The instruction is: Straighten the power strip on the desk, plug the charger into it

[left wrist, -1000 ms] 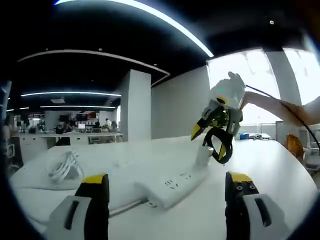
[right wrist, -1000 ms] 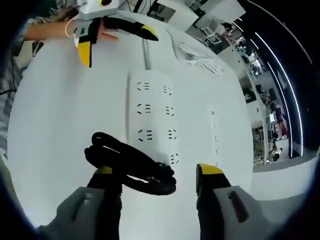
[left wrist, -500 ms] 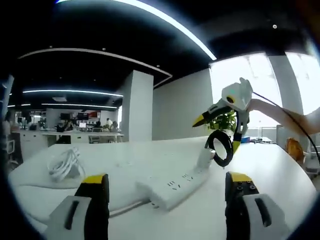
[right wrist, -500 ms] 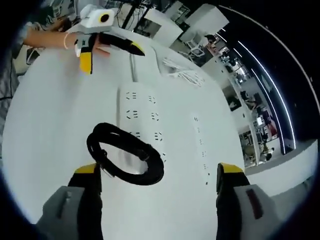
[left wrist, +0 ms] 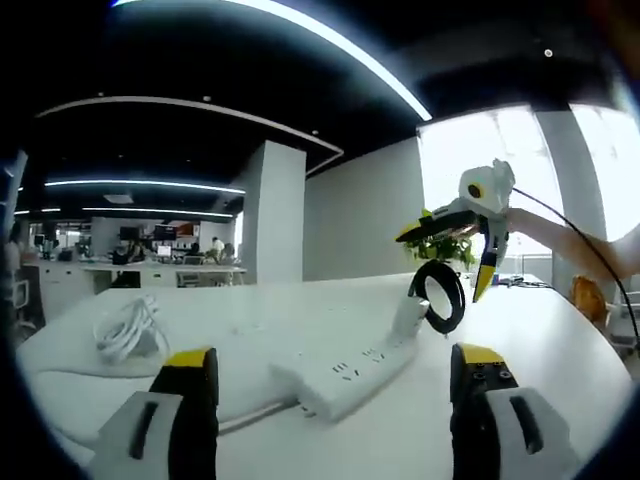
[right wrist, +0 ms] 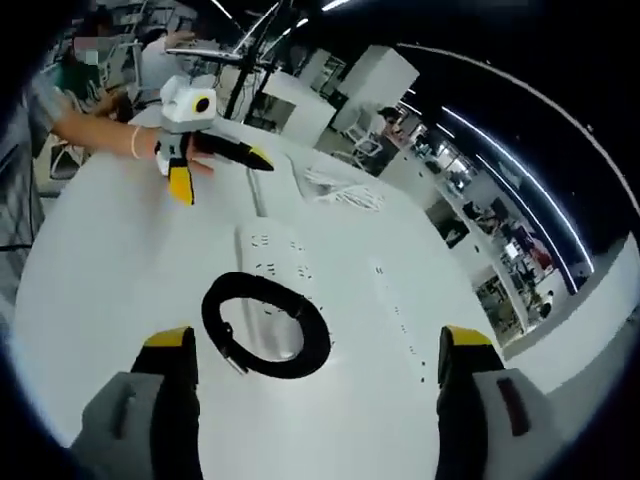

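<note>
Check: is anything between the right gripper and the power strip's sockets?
Yes. A black cable coil sits over the nearer sockets of the power strip, directly ahead of the right gripper, whose jaws are open. The farther sockets are uncovered.

Behind the black cable coil [left wrist: 441,308] in the left gripper view, far end of the strip [left wrist: 345,372] and the white block [left wrist: 408,316] there partly covered; in the right gripper view, coil [right wrist: 265,324] overlapping the strip's [right wrist: 276,262] near end. Strip sockets too small to read, far desks [left wrist: 130,270] blurred, sleeve [right wrist: 35,110] cut by the edge
</note>
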The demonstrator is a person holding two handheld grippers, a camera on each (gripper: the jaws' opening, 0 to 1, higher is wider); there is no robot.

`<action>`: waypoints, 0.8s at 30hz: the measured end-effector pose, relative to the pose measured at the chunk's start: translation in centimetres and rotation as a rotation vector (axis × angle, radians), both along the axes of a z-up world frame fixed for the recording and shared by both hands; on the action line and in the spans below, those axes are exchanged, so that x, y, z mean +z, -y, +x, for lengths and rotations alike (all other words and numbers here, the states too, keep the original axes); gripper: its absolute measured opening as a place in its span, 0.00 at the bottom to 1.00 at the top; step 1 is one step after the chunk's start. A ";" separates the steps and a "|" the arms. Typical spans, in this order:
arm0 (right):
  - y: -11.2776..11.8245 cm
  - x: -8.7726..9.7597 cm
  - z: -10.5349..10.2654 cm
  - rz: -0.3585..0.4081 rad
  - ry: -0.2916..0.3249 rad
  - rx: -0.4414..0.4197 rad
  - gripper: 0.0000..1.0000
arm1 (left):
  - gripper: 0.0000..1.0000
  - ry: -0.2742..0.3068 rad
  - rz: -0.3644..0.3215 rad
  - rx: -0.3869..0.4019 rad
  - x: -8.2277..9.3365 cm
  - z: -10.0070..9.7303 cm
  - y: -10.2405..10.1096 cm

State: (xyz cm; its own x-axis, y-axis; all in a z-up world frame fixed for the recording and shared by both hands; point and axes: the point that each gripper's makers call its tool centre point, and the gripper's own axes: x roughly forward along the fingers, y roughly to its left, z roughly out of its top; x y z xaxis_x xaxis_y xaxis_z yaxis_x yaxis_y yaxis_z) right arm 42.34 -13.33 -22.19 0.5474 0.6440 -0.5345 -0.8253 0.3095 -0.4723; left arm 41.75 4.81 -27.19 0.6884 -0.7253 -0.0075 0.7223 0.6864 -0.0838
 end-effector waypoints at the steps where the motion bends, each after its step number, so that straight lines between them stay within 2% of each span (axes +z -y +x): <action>1: -0.1 0.3 -0.2 0.053 -0.006 0.000 1.00 | 0.99 0.000 -0.002 -0.001 0.0 0.0 0.0; 4: -0.1 1.7 -0.7 0.212 -0.007 0.010 1.00 | 0.99 -0.001 -0.003 -0.004 0.0 -0.1 0.1; 6: 0.0 2.9 -1.1 0.304 0.022 0.032 1.00 | 0.99 0.005 0.001 -0.004 0.0 -0.1 0.1; 7: 0.0 3.7 -1.5 0.378 0.041 0.047 1.00 | 0.99 0.011 0.000 -0.004 0.1 -0.1 0.1; 11: 0.3 5.7 -2.6 0.563 0.048 0.066 1.00 | 0.99 0.042 -0.035 -0.015 1.0 -0.4 0.3; 13: 0.8 7.2 -3.2 0.661 0.077 0.066 1.00 | 0.99 0.055 -0.054 -0.019 1.5 -0.6 0.3; 16: 1.6 8.4 -3.6 0.724 0.112 0.045 1.00 | 0.99 0.067 -0.065 -0.019 1.9 -0.8 0.3; 19: 1.5 9.0 -4.6 0.749 0.131 0.059 1.00 | 0.99 0.067 -0.073 -0.009 2.1 -0.7 0.0; 24: 0.9 9.2 -5.7 0.769 0.160 0.049 1.00 | 0.99 0.034 -0.101 0.005 2.3 -0.5 -0.5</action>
State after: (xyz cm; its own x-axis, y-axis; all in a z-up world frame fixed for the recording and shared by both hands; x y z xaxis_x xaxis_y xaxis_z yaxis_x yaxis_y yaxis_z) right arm 36.60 -14.22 -12.94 0.5418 0.8263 0.1538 -0.7862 0.5629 -0.2548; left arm 41.27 5.36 -24.94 0.6904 -0.7179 0.0890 0.7227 0.6791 -0.1286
